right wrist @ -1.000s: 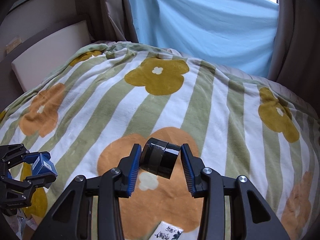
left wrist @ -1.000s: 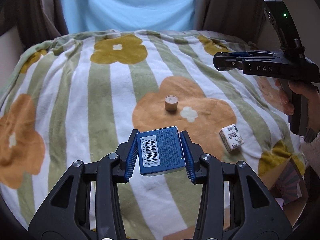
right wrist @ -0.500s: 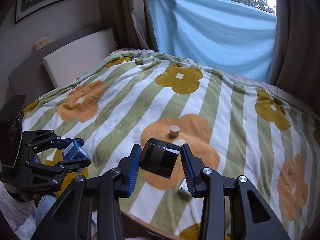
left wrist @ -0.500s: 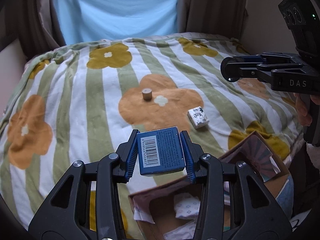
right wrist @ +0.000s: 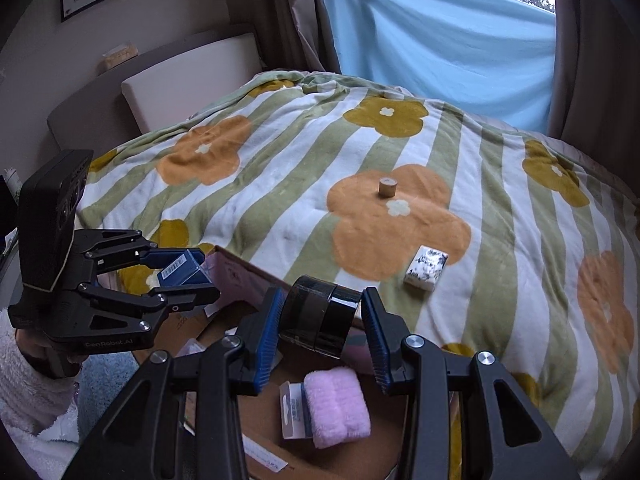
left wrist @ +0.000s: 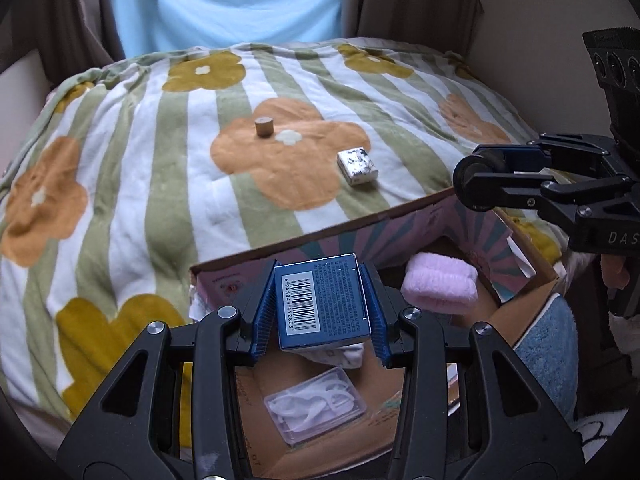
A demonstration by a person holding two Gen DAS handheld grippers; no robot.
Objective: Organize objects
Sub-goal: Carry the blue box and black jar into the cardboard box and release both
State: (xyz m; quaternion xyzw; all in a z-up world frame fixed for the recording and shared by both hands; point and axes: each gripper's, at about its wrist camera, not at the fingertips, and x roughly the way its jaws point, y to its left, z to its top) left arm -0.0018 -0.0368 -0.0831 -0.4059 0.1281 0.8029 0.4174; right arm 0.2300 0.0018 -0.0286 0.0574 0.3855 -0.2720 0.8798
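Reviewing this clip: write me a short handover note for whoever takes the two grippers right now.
Left gripper: shut on the blue box, above the open cardboard box.
Right gripper: shut on the black jar, also above the cardboard box.
Already inside: pink cloth, clear plastic case, some white packets.
Not yet on the way: small wooden cylinder and white patterned pack, both lying on the flowered blanket.
Left to do: release both held items into the cardboard box, then probably fetch the last two.

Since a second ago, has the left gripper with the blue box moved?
Yes. The left gripper, shut on the blue box, pulled back off the blanket to above the cardboard box.
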